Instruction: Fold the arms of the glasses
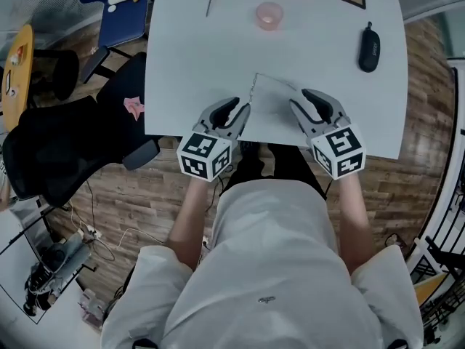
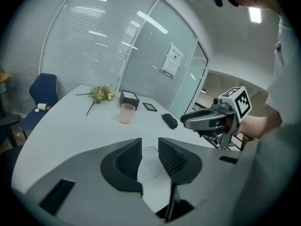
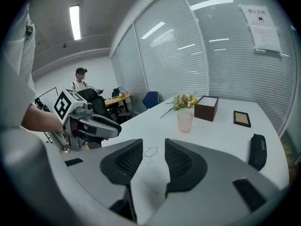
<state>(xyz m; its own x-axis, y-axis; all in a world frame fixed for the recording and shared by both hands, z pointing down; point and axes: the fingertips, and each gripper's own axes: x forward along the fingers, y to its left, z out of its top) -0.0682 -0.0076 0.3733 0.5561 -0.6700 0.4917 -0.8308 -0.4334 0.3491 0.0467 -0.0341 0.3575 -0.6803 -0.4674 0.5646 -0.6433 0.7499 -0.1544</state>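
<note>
Glasses (image 3: pixel 151 151) lie on the bench (image 1: pixel 189 57), just ahead of and between my left claw (image 1: pixel 234 112) and right claw (image 1: pixel 308 105); both released, empty, flanking the arms for folding.

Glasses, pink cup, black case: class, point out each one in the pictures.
glasses (image 3: pixel 152 151): right gripper view, on the wire-rimmed lens.
pink cup (image 1: pixel 269 15): head view, on its open top.
black case (image 1: pixel 369 47): head view, middle of its upper side.
</note>
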